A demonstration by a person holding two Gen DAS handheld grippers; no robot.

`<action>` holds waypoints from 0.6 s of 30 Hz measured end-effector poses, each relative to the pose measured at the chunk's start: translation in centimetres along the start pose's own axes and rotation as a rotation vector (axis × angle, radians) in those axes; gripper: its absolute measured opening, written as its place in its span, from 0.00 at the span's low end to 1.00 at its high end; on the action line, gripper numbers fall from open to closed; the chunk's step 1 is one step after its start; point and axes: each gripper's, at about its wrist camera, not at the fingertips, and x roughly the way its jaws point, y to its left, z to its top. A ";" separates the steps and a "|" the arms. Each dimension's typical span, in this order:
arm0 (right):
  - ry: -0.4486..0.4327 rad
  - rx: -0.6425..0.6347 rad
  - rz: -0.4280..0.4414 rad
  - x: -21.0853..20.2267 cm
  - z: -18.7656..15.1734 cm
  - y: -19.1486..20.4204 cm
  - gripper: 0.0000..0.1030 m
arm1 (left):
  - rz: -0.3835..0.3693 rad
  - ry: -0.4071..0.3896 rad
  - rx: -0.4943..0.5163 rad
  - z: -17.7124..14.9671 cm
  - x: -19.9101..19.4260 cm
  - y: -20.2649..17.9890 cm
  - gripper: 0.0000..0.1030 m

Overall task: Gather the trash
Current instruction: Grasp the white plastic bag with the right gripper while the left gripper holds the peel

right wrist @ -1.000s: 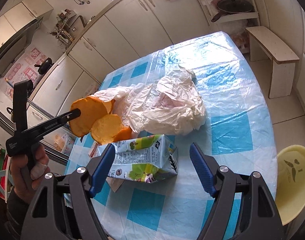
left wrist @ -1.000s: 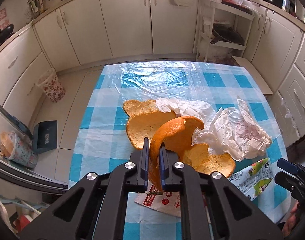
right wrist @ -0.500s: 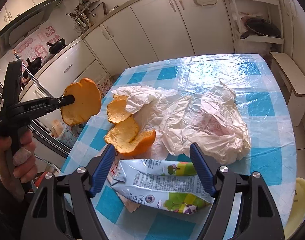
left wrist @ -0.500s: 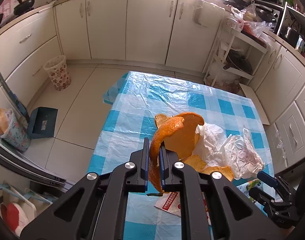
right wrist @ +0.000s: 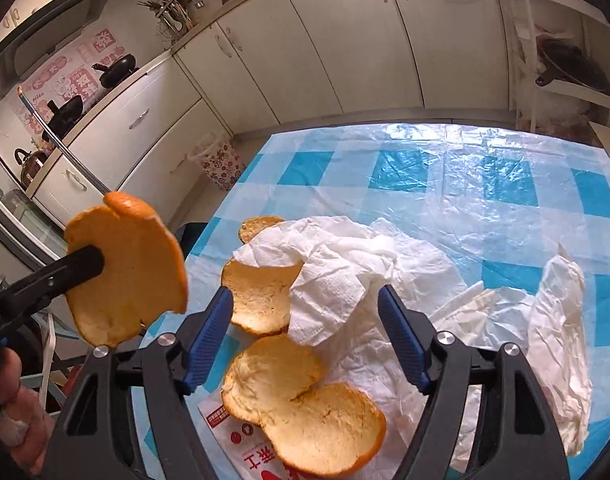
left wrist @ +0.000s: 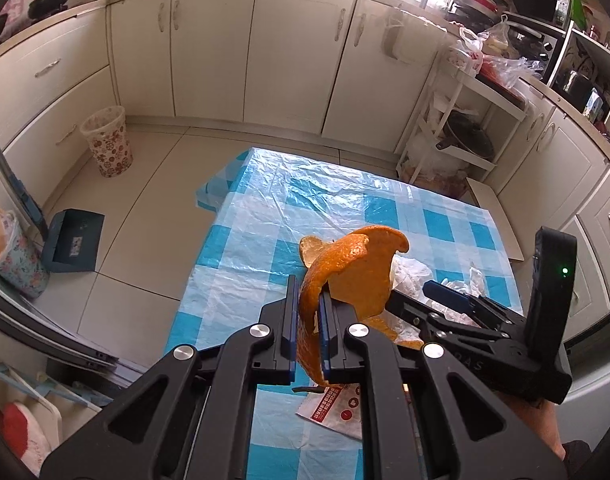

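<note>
My left gripper (left wrist: pixel 307 300) is shut on a big curled orange peel (left wrist: pixel 357 272) and holds it in the air off the table's left side. The same peel (right wrist: pixel 125 264) also shows in the right wrist view. My right gripper (right wrist: pixel 305 296) hovers low over the table with its jaws closing. Between its fingers lie a peel piece (right wrist: pixel 261 296) and the edge of a white tissue (right wrist: pixel 345 264), and the pads press on neither. Two joined peel pieces (right wrist: pixel 305 412) rest on a red-and-white packet (right wrist: pixel 241 440) just below the gripper.
The table (right wrist: pixel 465 168) wears a blue-checked plastic cloth. Crumpled white wrapping (right wrist: pixel 553 320) lies at the right. On the floor stand a patterned waste basket (left wrist: pixel 107 140) by the cabinets and a dark dustpan (left wrist: pixel 73 240). A shelf rack (left wrist: pixel 457 136) stands beyond the table.
My right gripper has swung from over the drink carton to the peel pieces and tissue, and its jaws have narrowed. The left gripper has carried its peel up and back from the pile.
</note>
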 end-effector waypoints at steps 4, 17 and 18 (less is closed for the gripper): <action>0.014 0.063 0.049 0.4 -0.1 -1.1 0.27 | 0.020 0.013 -0.010 0.1 0.5 0.6 0.08; -0.060 -0.048 -0.021 -1.4 0.1 0.8 0.74 | 0.014 0.026 -0.066 -0.3 0.6 1.4 0.08; -0.054 -0.054 -0.035 -0.9 0.3 0.9 0.74 | 0.015 0.025 -0.065 -0.3 0.6 1.4 0.08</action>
